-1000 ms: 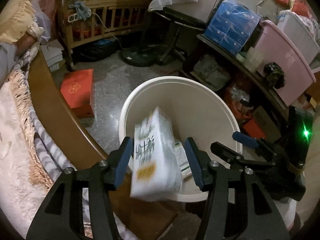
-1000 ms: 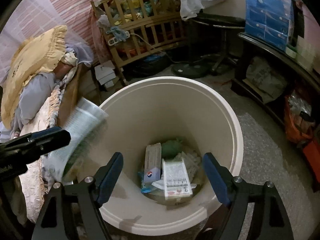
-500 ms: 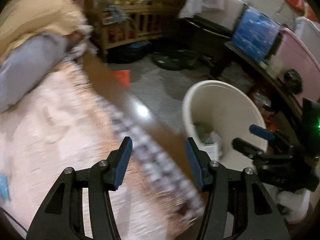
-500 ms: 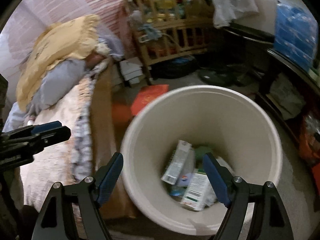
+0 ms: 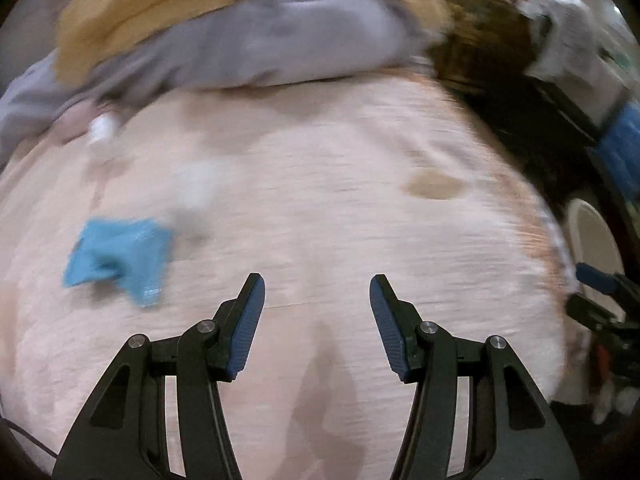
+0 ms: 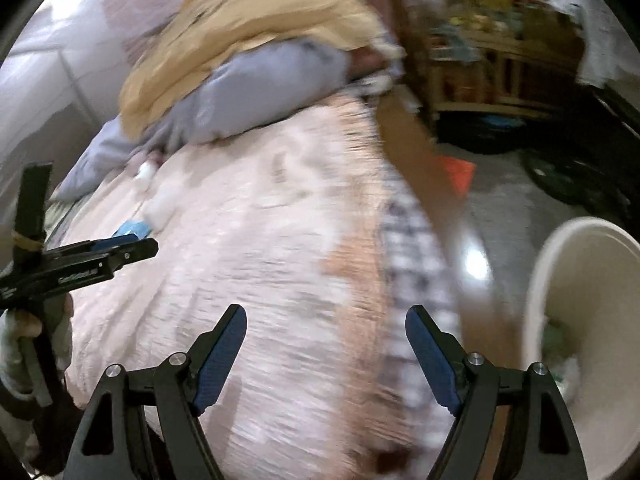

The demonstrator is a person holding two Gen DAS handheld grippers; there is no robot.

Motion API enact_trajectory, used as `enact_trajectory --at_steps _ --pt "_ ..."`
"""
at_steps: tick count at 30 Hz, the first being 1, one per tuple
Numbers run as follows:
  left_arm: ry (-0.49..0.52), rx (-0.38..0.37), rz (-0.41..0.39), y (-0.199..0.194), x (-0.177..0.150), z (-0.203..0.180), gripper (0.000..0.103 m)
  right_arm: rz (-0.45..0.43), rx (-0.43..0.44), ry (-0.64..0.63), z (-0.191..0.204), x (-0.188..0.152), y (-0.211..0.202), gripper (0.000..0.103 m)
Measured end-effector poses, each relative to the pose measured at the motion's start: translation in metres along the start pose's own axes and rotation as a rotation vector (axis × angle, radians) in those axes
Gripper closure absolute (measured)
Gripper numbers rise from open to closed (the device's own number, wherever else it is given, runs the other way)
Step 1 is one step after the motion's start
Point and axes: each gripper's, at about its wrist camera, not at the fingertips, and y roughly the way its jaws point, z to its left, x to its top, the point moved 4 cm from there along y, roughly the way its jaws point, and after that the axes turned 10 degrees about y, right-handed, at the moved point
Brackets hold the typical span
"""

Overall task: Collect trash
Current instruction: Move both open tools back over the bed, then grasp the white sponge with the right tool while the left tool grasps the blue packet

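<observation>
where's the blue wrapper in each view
Left wrist: the blue wrapper lies on the pink blanket, left of the open left gripper.
Right wrist: only its corner shows at far left, behind the left gripper's fingers.
Shared landmark: the white bucket.

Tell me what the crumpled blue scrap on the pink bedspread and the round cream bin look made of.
Crumpled blue scrap: probably thin plastic wrapper; glossy glints along its edge, though blurred. Round cream bin: likely moulded plastic; smooth, seamless matte wall. Pink bedspread: soft woven fabric, finely ribbed.
</observation>
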Motion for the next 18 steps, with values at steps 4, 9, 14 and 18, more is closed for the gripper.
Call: enact_trajectory --at_steps 4,9,14,18 --pt "-0.115 0.045 0.015 0.0 -0.024 0.066 0.05 0.047 0.039 -0.069 0.045 0.004 0.029 0.023" --pt "-0.219 0.106 0.048 0.007 -0.05 0.127 0.05 0.111 0.088 -0.138 0.101 0.012 0.072 0.023" --pt "-0.302 0.107 0.059 0.026 -0.059 0.174 0.05 0.163 0.123 -0.173 0.157 0.035 0.116 0.023" --pt "-0.341 0.083 0.05 0.043 -0.048 0.194 0.05 0.198 0.147 -0.192 0.205 0.055 0.154 0.023"
